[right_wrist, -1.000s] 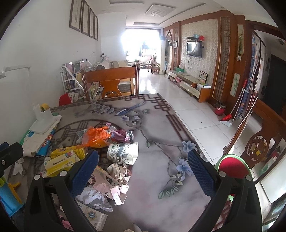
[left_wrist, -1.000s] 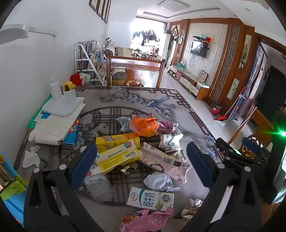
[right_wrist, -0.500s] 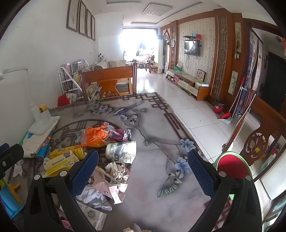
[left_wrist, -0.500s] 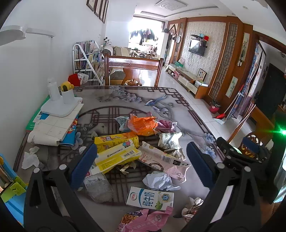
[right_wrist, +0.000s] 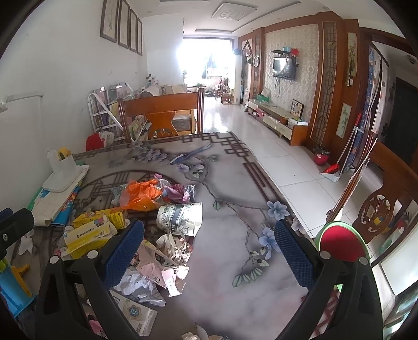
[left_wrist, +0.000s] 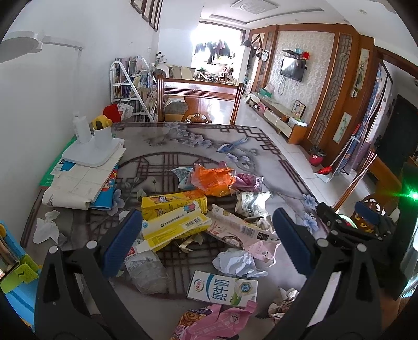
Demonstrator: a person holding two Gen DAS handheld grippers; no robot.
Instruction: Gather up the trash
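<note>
While hovering above the table (left_wrist: 183,146), barely shifted from a second ago: both grippers gaping, empty. Left gripper (left_wrist: 206,235) over yellow boxes (left_wrist: 175,217), right gripper (right_wrist: 209,251) beside crumpled paper (right_wrist: 175,248). Nothing collected yet.

Both tongs gape wide and hold nothing — left tongs (left_wrist: 206,239), right tongs (right_wrist: 209,248).

1. I'm looking down a long room with a glossy white tiled floor (right_wrist: 284,167) running to a glaring bright window (right_wrist: 206,60).
2. A wooden chair (left_wrist: 198,104) stands at the table's far end.
3. On the right, the patterned wall carries a television (right_wrist: 284,68) above a low cabinet (right_wrist: 277,120).
4. Framed pictures (right_wrist: 121,24) hang on the white left wall.
</note>
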